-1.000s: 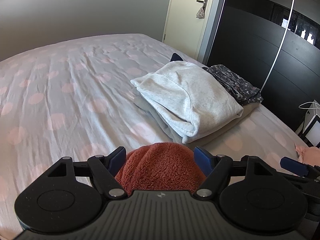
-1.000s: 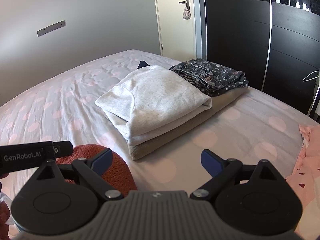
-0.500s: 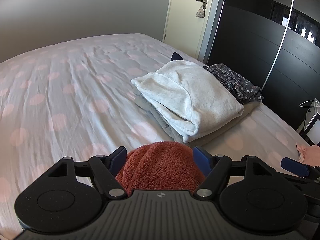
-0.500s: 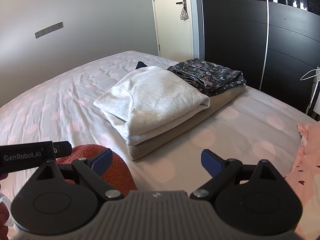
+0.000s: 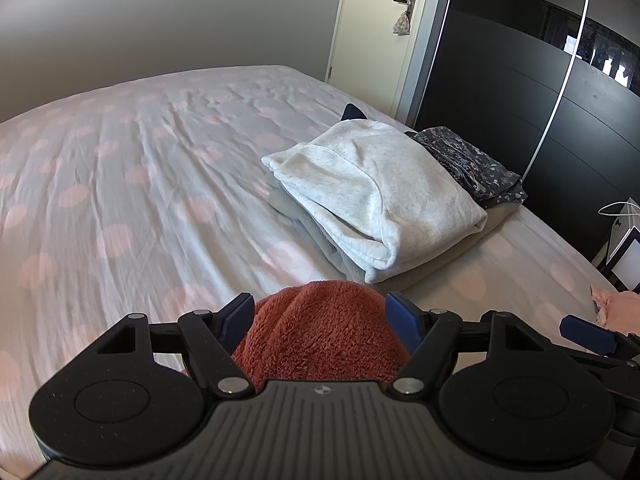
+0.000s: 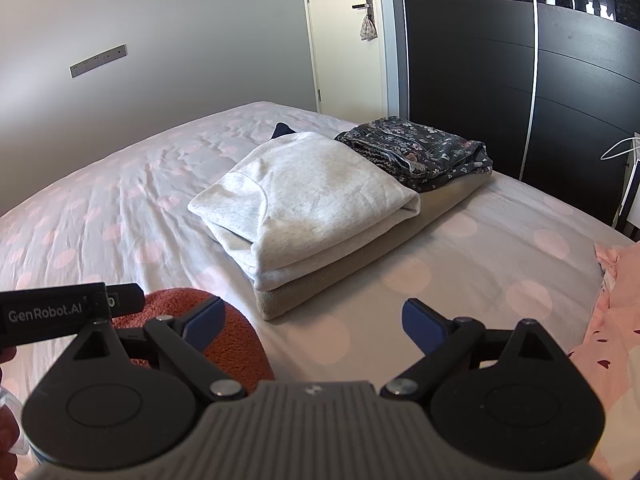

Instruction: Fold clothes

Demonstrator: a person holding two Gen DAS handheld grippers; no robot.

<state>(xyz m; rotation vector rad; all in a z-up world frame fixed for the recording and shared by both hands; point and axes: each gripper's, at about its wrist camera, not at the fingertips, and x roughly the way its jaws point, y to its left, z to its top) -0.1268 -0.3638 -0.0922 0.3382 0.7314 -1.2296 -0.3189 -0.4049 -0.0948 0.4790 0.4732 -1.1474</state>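
1. Little has moved: the rust-red fleece garment (image 5: 324, 328) stays bunched between the left gripper (image 5: 320, 316) fingers, above the bed (image 5: 120, 184).
2. Soft, bulky and light; grip its folded edge.
3. Right gripper (image 6: 316, 320) hangs spread and empty near the folded stack (image 6: 304, 200).

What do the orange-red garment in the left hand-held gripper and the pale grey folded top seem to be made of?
The orange-red garment, clamped in the left hand-held gripper, looks like plush fleece or terry: a deep, fuzzy, matte pile. The pale grey folded top looks like sweatshirt jersey, probably cotton blend: a smooth, faintly speckled, matte surface with a stitched seam and thick, soft folds.
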